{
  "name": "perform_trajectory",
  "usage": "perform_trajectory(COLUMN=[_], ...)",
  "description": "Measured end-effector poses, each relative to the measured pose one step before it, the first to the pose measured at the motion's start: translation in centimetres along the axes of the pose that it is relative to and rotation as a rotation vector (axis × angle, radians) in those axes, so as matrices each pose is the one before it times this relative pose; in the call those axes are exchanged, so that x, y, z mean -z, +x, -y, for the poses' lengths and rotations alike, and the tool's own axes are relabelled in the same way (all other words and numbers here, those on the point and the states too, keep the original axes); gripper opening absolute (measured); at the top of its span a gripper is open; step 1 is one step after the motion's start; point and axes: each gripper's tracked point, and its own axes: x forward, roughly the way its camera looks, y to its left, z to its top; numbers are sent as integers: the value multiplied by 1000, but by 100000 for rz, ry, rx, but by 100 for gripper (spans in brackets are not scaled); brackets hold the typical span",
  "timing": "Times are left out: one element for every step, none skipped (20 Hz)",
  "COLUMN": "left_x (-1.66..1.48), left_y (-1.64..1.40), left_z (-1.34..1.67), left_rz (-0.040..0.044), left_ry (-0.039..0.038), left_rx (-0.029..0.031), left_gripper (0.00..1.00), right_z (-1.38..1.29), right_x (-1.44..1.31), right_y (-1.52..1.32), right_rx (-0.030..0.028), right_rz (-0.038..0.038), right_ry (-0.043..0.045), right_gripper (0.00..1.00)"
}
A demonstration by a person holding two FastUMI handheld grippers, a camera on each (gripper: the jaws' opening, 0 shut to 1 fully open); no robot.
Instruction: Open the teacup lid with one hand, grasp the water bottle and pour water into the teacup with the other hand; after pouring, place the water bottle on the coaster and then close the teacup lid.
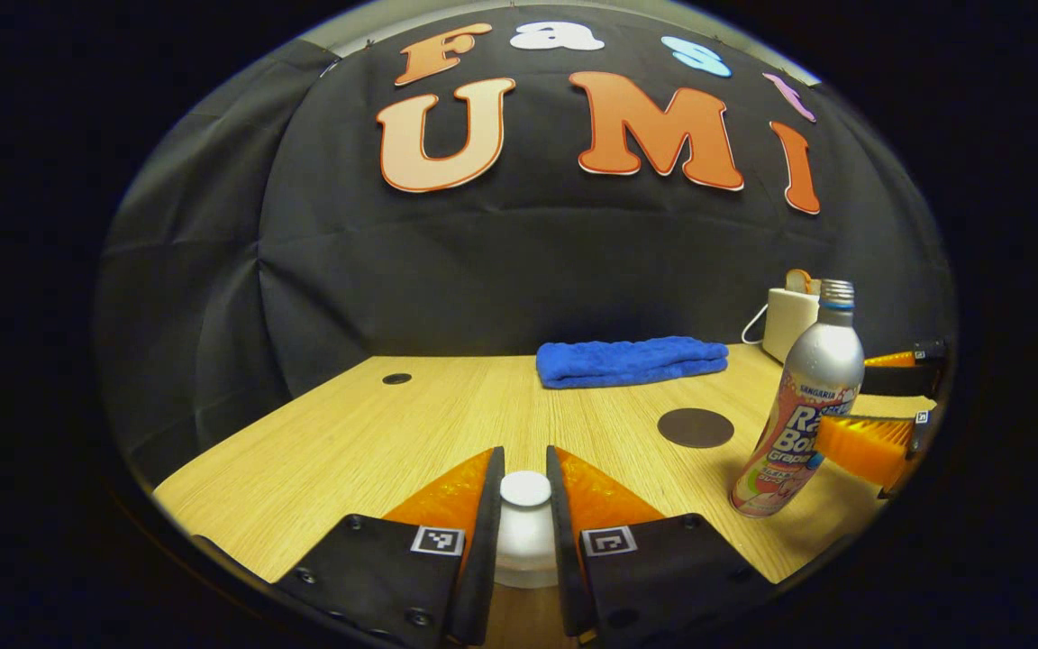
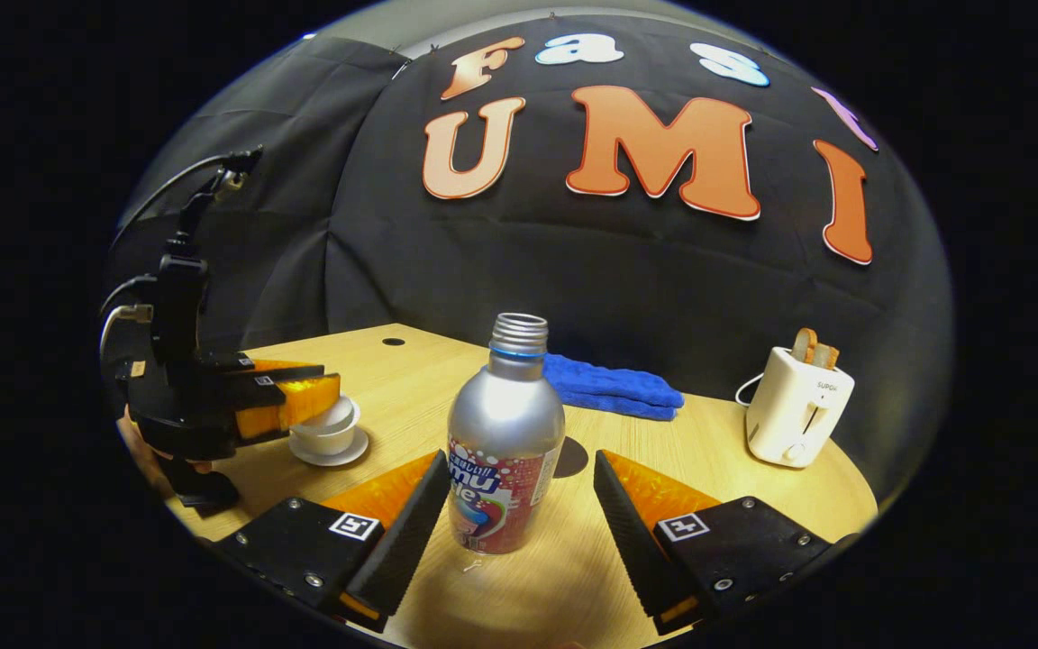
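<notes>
A silver water bottle with a printed label and no cap stands upright on the wooden table. My right gripper is open around the bottle's lower half; the left finger is near it and the right finger stands apart. In the left gripper view the bottle stands at the right with the right gripper around it. My left gripper is shut on the white knob of the teacup lid. In the right gripper view the left gripper sits over the white teacup on its saucer. A dark round coaster lies flat beyond the bottle.
A folded blue towel lies at the back of the table. A white toaster with bread in it stands at the back right, its cord trailing behind. A small dark hole marks the far left of the table top.
</notes>
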Motion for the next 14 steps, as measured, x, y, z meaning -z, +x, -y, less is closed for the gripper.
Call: perform_trajectory(left_x=[-502,-105,-196,-71,-19,-28,136,9,-53,78,-17,110,43,-52], left_y=[-40,-72,-178,-94,-4,-38,-155,-75,-109,-41,-40,-60,1,-36], left_z=[-344,-263,-452,-319,-432,-384,-466,-414,-523,-389,-399,-564,-557,-485], left_rz=[1262,525,689,15,-51,-209,172,-23,243,-218,-47,-359,-59,63], left_ry=[-392,-13,-225,-148,-409,-294,-366,278,139,-173,-889,-395,-270,-205], left_rx=[-799,-1034,-1002,-414,-857,-519,-862,-543,-1062,-151,-481,-551,-1151,-742], left_gripper=[34,34,34,33,34,34,33,34,36,34,34,33,33,34], right_z=[-166,-308,-177,-202,-204,-251,-258,-181,-178,-16,289,194,231,285], right_x=[246,180,234,306,434,530,224,-182,-373,-340,-371,-240,-483,-656], right_y=[383,352,262,401,391,358,160,-21,137,50,94,175,21,0], right_rx=[-608,-465,-221,-159,-155,-114,-247,64,50,503,1700,1400,1225,1430], right_rz=[-967,-781,-956,-1018,-1985,-1940,-1047,-43,1056,539,350,-42,317,889], right_ry=[-194,-315,-383,-383,-370,-457,24,35,-353,-1954,-2750,-3249,-3418,-4147], right_gripper=[96,96,96,96,96,94,93,89,85,82,81,81,81,81])
